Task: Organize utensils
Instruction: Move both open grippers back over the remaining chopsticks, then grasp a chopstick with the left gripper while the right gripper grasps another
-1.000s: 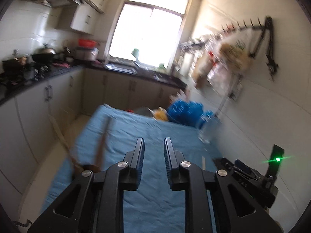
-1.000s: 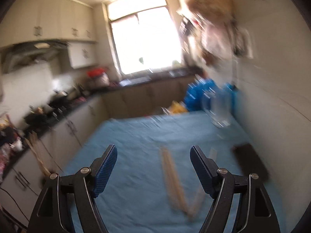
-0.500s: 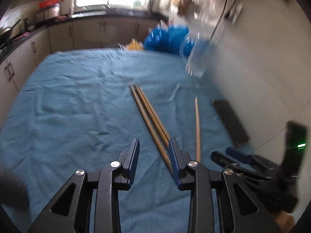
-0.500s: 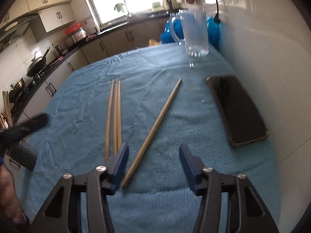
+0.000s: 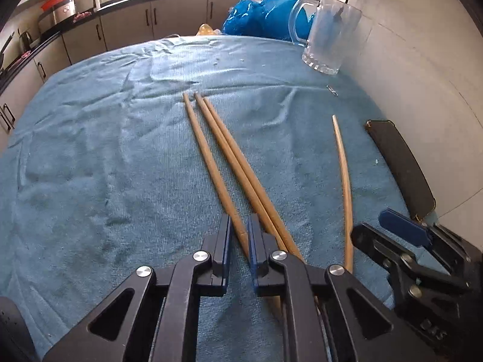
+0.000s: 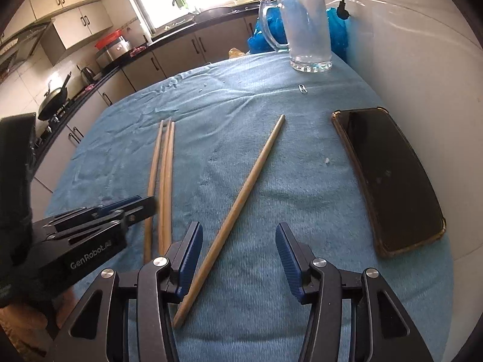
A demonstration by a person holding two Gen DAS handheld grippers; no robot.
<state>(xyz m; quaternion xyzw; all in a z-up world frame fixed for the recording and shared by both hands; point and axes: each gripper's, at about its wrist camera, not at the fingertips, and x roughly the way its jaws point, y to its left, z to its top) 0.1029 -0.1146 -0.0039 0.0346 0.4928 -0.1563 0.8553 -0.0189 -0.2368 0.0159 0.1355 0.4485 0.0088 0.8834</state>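
Note:
Several wooden chopsticks lie on the blue cloth (image 5: 90,150). Three lie side by side (image 5: 223,150), and also show in the right wrist view (image 6: 164,163). A single chopstick (image 6: 250,181) lies apart to the right, seen too in the left wrist view (image 5: 344,166). My left gripper (image 5: 239,229) is nearly closed around the near end of the leftmost chopstick (image 5: 208,157), low on the cloth. My right gripper (image 6: 238,241) is open, low over the single chopstick's near end. A glass mug (image 6: 305,30) stands at the far right.
A black phone (image 6: 389,178) lies on the cloth by the right wall. A small metal clip (image 6: 302,89) lies near the mug. Blue bags (image 5: 259,15) sit behind the table. Kitchen counters run along the left and far side.
Both grippers swung down from facing the kitchen to low over the cloth. The left jaws narrowed around the leftmost chopstick's end. The right gripper came over the single chopstick.

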